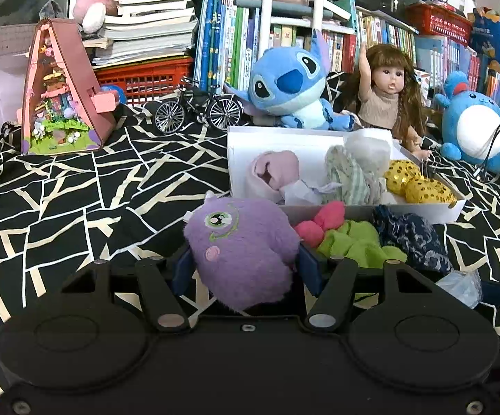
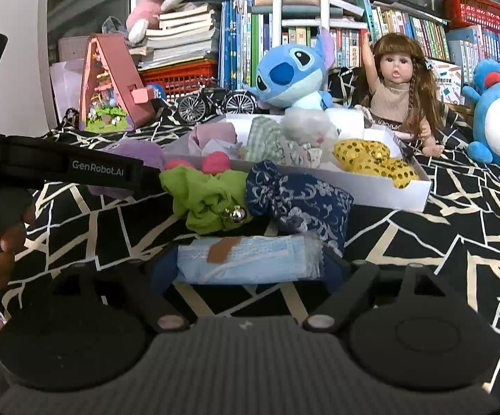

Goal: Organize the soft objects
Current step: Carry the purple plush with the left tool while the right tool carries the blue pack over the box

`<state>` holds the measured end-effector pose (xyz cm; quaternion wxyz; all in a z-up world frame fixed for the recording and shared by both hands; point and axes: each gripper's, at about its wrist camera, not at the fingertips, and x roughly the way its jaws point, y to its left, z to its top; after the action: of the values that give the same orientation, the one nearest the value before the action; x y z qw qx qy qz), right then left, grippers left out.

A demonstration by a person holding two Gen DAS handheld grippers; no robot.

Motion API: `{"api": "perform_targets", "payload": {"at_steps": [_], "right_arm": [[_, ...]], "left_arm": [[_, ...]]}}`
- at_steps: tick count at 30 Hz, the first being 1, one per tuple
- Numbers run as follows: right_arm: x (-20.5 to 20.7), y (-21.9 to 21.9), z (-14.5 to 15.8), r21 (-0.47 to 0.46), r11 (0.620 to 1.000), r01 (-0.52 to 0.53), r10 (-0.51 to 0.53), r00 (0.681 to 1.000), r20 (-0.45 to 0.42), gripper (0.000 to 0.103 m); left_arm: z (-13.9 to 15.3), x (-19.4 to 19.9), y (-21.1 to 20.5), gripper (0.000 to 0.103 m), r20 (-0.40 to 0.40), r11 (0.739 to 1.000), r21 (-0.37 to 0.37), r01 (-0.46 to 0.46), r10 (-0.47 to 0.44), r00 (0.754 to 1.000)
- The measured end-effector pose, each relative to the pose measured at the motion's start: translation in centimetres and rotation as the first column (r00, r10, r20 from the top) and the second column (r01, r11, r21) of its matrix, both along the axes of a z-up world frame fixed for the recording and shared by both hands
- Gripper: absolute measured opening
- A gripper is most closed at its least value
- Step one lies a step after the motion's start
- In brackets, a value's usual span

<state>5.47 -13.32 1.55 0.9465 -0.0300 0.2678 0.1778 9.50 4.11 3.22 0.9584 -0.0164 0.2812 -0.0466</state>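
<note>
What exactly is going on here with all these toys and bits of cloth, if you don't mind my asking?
A person is sorting soft things into the white box on the patterned cloth. The left tongs are shut on a purple plush toy, just short of the box. The right tongs grip a wrapped blue face mask pack. A green scrunchie and a navy patterned cloth lie outside the box, which already holds several items.

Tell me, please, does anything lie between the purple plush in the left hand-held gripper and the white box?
Nothing solid blocks it. The purple plush sits just before the white box; only the green-and-pink fabric bundle lies beside the near wall, right of the path.
</note>
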Motion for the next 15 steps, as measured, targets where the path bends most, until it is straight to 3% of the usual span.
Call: {"api": "perform_targets", "payload": {"at_steps": [15], "right_arm": [[0.6,-1.7,2.3,0.038,0.999,0.038,-0.04,0.998,0.052,0.083]], "left_arm": [[1.9,-0.1,-0.1,0.059,0.036,1.0,-0.01,0.014,-0.014,0.999]]}}
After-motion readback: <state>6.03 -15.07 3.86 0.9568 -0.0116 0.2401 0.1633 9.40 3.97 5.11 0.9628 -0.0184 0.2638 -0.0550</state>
